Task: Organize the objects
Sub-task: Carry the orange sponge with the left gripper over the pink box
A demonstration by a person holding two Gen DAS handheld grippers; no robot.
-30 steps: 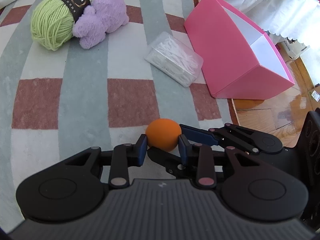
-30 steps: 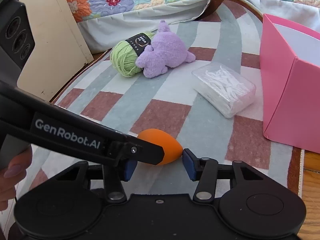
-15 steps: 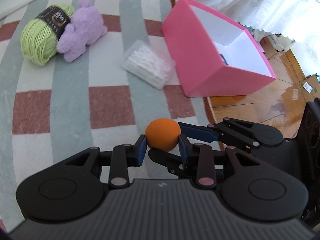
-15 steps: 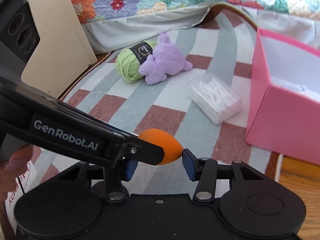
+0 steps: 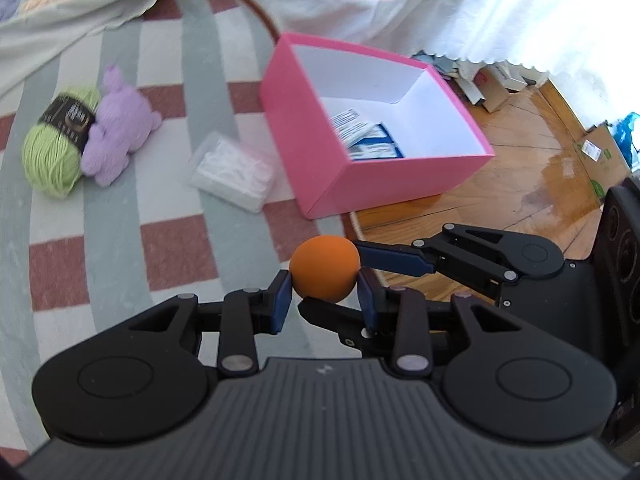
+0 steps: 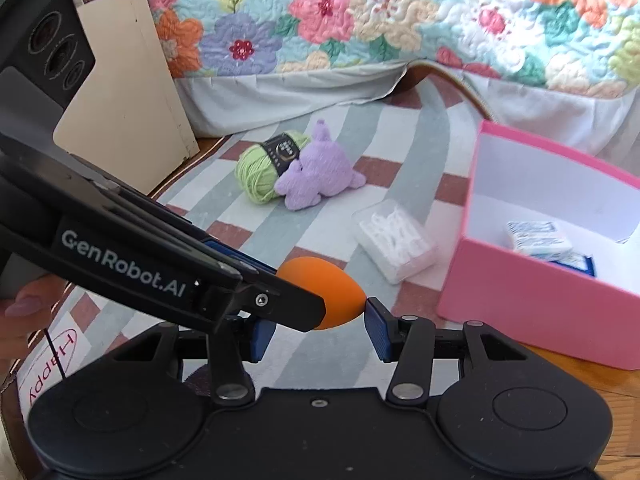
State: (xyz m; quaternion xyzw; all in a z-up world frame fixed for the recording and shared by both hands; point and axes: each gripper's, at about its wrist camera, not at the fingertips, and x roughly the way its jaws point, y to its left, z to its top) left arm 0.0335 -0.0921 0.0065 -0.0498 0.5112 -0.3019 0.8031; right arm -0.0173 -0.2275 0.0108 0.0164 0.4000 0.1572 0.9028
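My left gripper (image 5: 323, 300) is shut on an orange egg-shaped sponge (image 5: 324, 268) and holds it up above the rug. The same sponge (image 6: 340, 298) shows in the right wrist view between my right gripper's (image 6: 318, 330) pads, with the pointed end touching the right pad; both grippers grip it from crossing directions. The open pink box (image 5: 408, 184) lies ahead on the right with blue-white packets (image 5: 366, 136) inside. A green yarn ball (image 5: 54, 148), a purple plush toy (image 5: 116, 136) and a clear box of cotton swabs (image 5: 232, 176) lie on the rug.
The striped rug (image 5: 120, 248) ends at a wood floor (image 5: 500, 184) on the right. A bed with a floral quilt (image 6: 360, 20) borders the far side. A beige board (image 6: 128, 80) leans at the left. Cardboard and clutter (image 5: 600, 156) lie at the far right.
Both grippers have risen with the orange sponge; the floor objects look farther away and the inside of the pink box has come into view.
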